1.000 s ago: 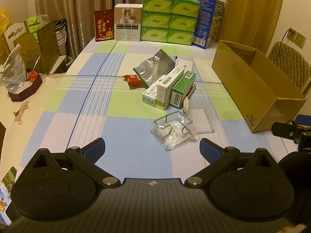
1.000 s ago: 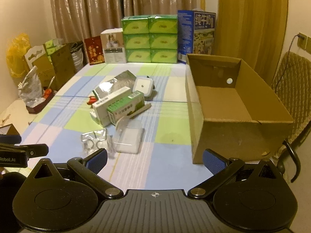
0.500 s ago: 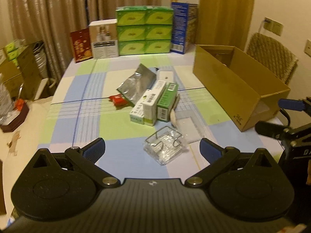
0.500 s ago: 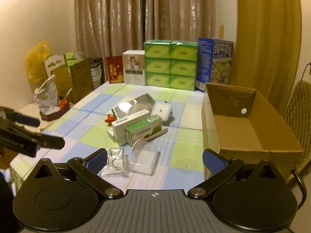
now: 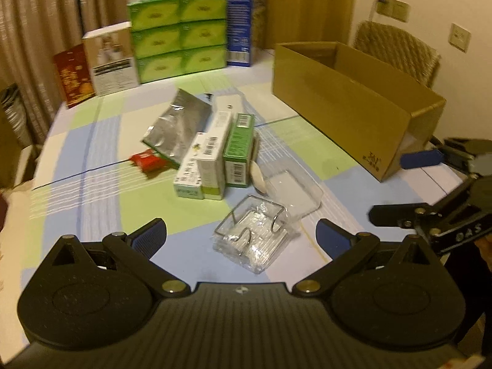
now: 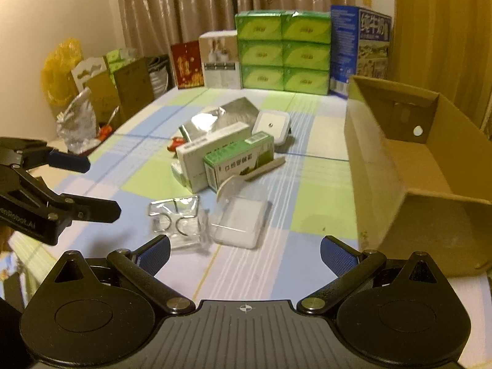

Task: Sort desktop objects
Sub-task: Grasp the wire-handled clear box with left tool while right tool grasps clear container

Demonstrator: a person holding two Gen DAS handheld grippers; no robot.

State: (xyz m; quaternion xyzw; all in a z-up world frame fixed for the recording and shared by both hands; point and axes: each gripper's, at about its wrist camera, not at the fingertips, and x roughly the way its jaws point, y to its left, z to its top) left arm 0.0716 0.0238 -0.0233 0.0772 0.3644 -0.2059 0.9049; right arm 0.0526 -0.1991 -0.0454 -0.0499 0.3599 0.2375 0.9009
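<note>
Both grippers, left gripper [image 5: 241, 233] and right gripper [image 6: 245, 253], are spread wide and empty. Centre the wire rack packet [image 5: 253, 240], directly ahead of the left gripper, between the fingers. Close gently, since the thin wrapper probably slips.

Just ahead of the left gripper's [image 5: 240, 235] parted jaws lies a wire rack in a plastic bag [image 5: 253, 236]; a clear tray [image 5: 295, 190] lies beyond-right, medicine boxes [image 5: 215, 153] farther ahead, a cardboard box [image 5: 347, 104] far right.
</note>
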